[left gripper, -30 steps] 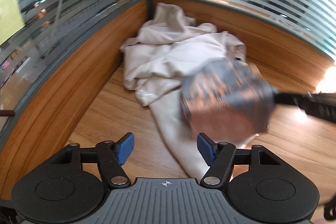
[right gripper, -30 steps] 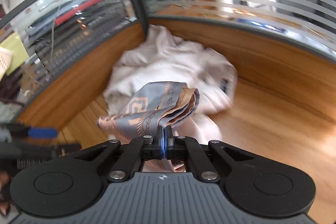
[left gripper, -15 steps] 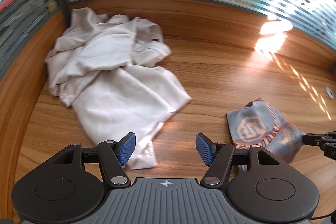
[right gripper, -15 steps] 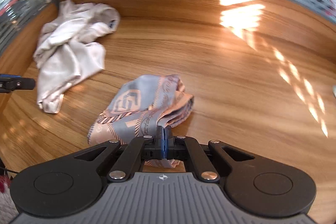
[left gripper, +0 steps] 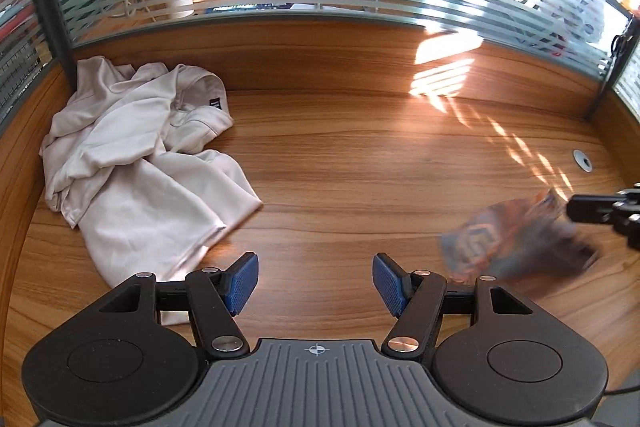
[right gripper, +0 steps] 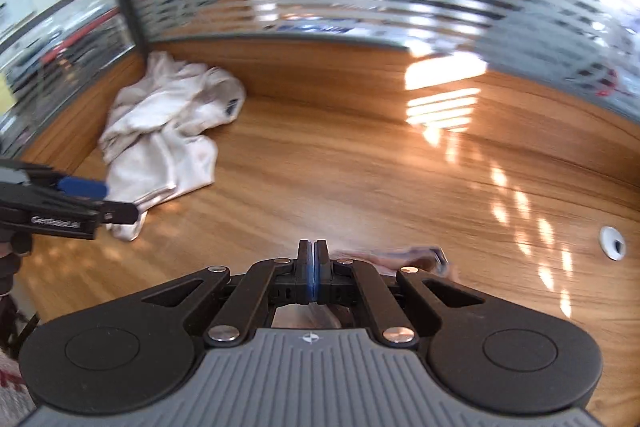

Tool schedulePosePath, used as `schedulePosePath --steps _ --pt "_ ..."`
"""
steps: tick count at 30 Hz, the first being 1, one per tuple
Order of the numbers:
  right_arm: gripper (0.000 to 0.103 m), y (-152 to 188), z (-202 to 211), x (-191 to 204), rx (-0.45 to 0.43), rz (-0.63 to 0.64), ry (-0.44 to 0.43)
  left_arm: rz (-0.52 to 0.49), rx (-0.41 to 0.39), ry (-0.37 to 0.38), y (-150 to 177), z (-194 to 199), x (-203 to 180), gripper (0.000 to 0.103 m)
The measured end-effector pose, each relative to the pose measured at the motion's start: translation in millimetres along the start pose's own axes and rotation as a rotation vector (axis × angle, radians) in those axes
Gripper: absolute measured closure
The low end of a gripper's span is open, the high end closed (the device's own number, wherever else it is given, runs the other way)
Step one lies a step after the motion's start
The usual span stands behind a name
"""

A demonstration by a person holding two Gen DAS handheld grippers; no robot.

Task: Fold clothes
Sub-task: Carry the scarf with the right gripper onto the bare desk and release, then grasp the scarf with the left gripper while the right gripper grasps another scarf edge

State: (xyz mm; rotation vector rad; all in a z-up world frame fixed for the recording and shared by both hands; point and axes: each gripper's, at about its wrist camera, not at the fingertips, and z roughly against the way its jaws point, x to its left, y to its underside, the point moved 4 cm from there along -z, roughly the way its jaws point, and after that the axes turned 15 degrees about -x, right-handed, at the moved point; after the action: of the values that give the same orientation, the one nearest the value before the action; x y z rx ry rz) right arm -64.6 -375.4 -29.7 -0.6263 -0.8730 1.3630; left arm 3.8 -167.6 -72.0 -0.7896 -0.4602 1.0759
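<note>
Sorting looks like the step in hand: the right gripper (right gripper: 311, 269), jaws clenched on a folded grey-and-orange patterned garment (left gripper: 516, 239), carries it over the right edge of the wooden desktop (left gripper: 360, 163), apparently to set it aside. The left gripper (left gripper: 314, 283) hangs released and empty near the front edge. Next, I judge, it must take the crumpled cream hoodie (left gripper: 136, 151) heaped in the back left corner and spread it flat.

Both wrist cameras look forward and down, from near, and share the crumpled cream cotton garment (left gripper: 140, 163) (right gripper: 168, 131) on the brown wooden desk (left gripper: 360, 167) (right gripper: 340, 179).
</note>
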Motion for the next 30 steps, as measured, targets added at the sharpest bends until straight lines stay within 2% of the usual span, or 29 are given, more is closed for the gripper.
schedulePosePath --steps 2,6,11,19,23,25,30 --pt "0.101 4.2 -4.6 8.9 0.038 0.017 -0.052 0.005 0.008 -0.012 3.8 2.4 -8.5 0.037" --pt "0.094 20.1 3.3 6.4 0.058 0.052 -0.082 0.014 0.024 -0.040 12.8 5.6 -25.5 0.037" --pt "0.094 42.3 19.6 -36.5 0.080 0.012 -0.054 0.031 0.044 -0.051 23.0 5.5 -49.8 0.037" --pt "0.094 83.7 32.8 -112.5 0.144 -0.038 -0.020 0.091 0.063 0.019 24.8 -7.2 -104.8 0.037" --pt "0.091 101.5 35.0 -130.5 0.169 -0.038 -0.022 0.096 0.090 0.089 30.1 -15.9 -132.9 0.037" --pt "0.087 106.7 35.4 -137.1 0.173 -0.036 -0.016 0.082 0.099 0.117 33.3 -19.6 -145.4 0.037" --pt "0.087 107.7 33.4 -147.2 0.159 -0.064 -0.010 0.011 0.133 0.173 41.8 -33.3 -174.1 0.037"
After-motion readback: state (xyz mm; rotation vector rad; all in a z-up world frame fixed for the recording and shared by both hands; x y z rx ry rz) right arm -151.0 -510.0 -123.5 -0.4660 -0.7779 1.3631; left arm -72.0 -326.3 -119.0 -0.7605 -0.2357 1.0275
